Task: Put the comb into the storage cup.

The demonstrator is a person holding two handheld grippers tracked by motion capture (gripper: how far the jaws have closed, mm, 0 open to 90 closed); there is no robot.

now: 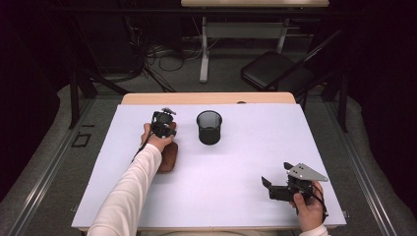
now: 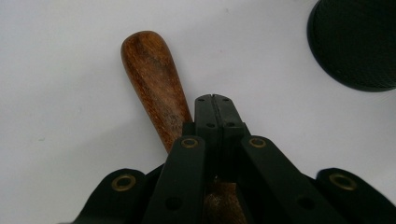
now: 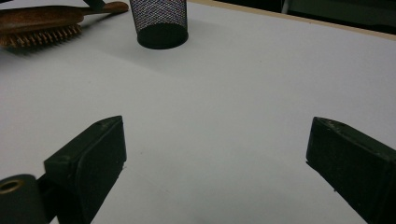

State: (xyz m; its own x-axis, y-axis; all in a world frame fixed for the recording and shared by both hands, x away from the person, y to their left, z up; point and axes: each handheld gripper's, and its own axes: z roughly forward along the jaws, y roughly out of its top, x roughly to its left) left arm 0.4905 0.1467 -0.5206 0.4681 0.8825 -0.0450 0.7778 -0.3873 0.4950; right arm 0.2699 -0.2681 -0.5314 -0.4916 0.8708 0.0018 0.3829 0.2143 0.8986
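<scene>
Surface: I see one white rectangular surface (image 1: pixel 236 162) with a pale wooden edge along its far side; I can read no writing on it.
Cup: I count one black wire-mesh cylindrical pen cup (image 1: pixel 209 127), upright near the far middle of the surface and just right of my left hand; it carries no label.
Brush: I count one brown wooden hairbrush (image 1: pixel 168 156) with a rounded handle, lying flat on the surface left of the cup. The right gripper view shows its bristles (image 3: pixel 44 36) facing down. Small marks are stamped on the handle (image 2: pixel 173 119), too small for me to read.
Left hand-held gripper: my left hand-held gripper (image 2: pixel 214 100) is clenched, jaws pressed together with nothing between them. It sits directly over the brush handle, whose rounded end sticks out ahead of the tips and to their left. Whether the tips touch the wood I cannot tell.
Right hand-held gripper: my right hand-held gripper (image 3: pixel 217 154) is released, jaws spread wide over bare surface at the near right, well apart from cup and brush.
Count: two hand-held grippers, one cup, one brush.
</scene>
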